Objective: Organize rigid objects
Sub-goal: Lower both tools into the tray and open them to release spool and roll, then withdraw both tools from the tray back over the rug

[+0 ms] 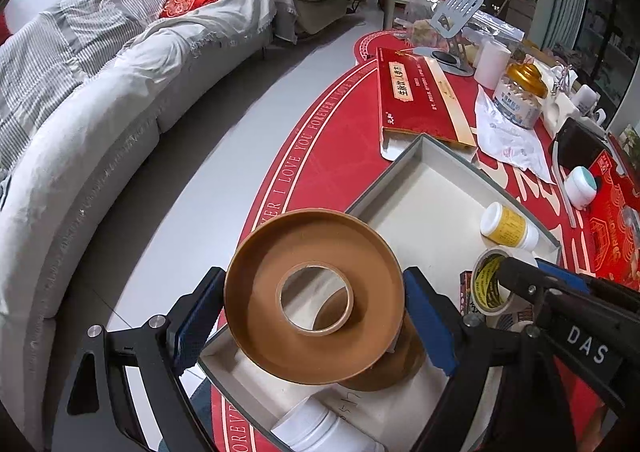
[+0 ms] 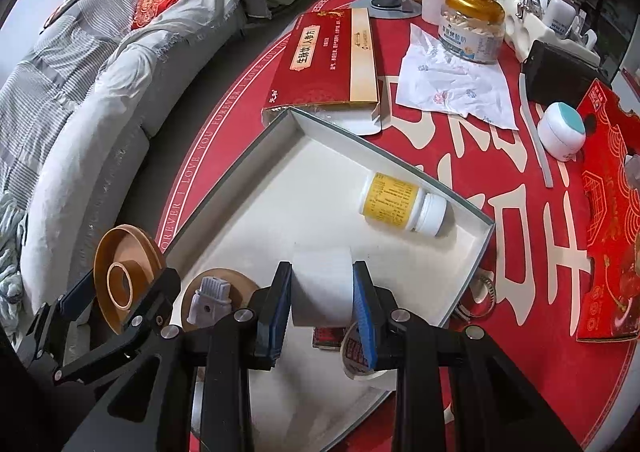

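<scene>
A big brown tape roll (image 1: pixel 314 296) is pinched across its rim by the left gripper (image 1: pixel 314 326), jaws spread wide on it, and is held above the near-left corner of the shallow white tray (image 1: pixel 420 187). A second brown roll (image 1: pixel 404 368) is seen lying in the tray just beneath it. A white jar (image 2: pixel 322 286) is clamped between the blue pads of the right gripper (image 2: pixel 322 306), jaws pressed close on it, above the tray's near edge. A yellow-labelled pill bottle (image 2: pixel 404 203) already lies on its side at the tray's right wall.

Step in hand, as judged: both items are being carried into the tray for sorting; neither is set down yet. A small white plug-like part (image 2: pixel 210 298) is seen resting on the lower roll. A printed tape roll (image 1: pixel 490 282) sits just outside the tray's near-right edge, on the red tablecloth (image 2: pixel 500 211).

Next move, as judged: each item is to be lowered onto bare tray floor and released. The brown roll needs a spot clear of the roll below, or a flat stack. The jar should be kept off the bottle, since it may roll.
</scene>
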Tool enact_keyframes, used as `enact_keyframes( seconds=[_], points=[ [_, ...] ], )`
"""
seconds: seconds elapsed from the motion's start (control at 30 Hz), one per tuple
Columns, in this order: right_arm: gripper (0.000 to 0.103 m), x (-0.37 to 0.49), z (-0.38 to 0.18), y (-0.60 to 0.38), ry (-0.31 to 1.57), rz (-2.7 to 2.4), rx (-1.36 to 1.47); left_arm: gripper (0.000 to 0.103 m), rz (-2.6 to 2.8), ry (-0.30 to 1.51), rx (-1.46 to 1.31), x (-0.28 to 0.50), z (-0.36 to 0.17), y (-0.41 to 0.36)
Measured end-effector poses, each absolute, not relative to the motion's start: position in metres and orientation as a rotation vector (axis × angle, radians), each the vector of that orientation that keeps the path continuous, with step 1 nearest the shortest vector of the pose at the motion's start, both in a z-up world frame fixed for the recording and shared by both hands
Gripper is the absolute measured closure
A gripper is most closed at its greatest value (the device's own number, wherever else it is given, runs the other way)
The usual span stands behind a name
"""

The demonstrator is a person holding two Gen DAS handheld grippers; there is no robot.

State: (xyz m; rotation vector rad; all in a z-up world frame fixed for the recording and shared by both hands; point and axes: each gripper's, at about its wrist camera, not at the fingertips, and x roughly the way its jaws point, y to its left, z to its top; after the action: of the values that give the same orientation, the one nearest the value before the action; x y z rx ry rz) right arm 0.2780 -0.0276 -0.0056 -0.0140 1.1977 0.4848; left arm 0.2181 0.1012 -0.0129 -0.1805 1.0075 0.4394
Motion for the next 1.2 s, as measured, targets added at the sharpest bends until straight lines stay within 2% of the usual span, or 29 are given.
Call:
enact_keyframes(
  seconds=[0.63,0.67,0.7,0.73,0.77,0.8,0.87,1.2],
  points=[
    [0.071,0.287,-0.021,-0.030,1.229,0.449,-0.030,0.012,0.388,1.071,-0.206,0.233,-0.028,0.104],
    [0.066,0.287,-0.023,-0.030,1.238,0.455,-0.037,0.011,0.399,1.090,-0.230,0.231,-0.030,0.108],
    [0.050,0.288,-0.024,-0.030,1.246,0.454,-0.044,0.011,0.410,1.107,-0.253,0.230,-0.031,0.113],
    [0.040,0.288,-0.023,-0.032,1.244,0.427,-0.060,0.007,0.414,1.111,-0.281,0.228,-0.032,0.118],
    [0.023,0.288,-0.023,-0.035,1.237,0.410,-0.064,0.000,0.414,1.107,-0.306,0.224,-0.032,0.123],
    [0.011,0.288,-0.021,-0.040,1.224,0.400,-0.053,0.000,0.423,1.100,-0.317,0.221,-0.030,0.127],
    [0.008,0.287,-0.016,-0.049,1.212,0.433,0.011,0.000,0.434,1.092,-0.319,0.213,-0.027,0.130],
    [0.008,0.234,0.007,-0.108,1.223,0.446,0.106,0.000,0.305,1.107,-0.321,0.156,0.007,0.110]
  ],
)
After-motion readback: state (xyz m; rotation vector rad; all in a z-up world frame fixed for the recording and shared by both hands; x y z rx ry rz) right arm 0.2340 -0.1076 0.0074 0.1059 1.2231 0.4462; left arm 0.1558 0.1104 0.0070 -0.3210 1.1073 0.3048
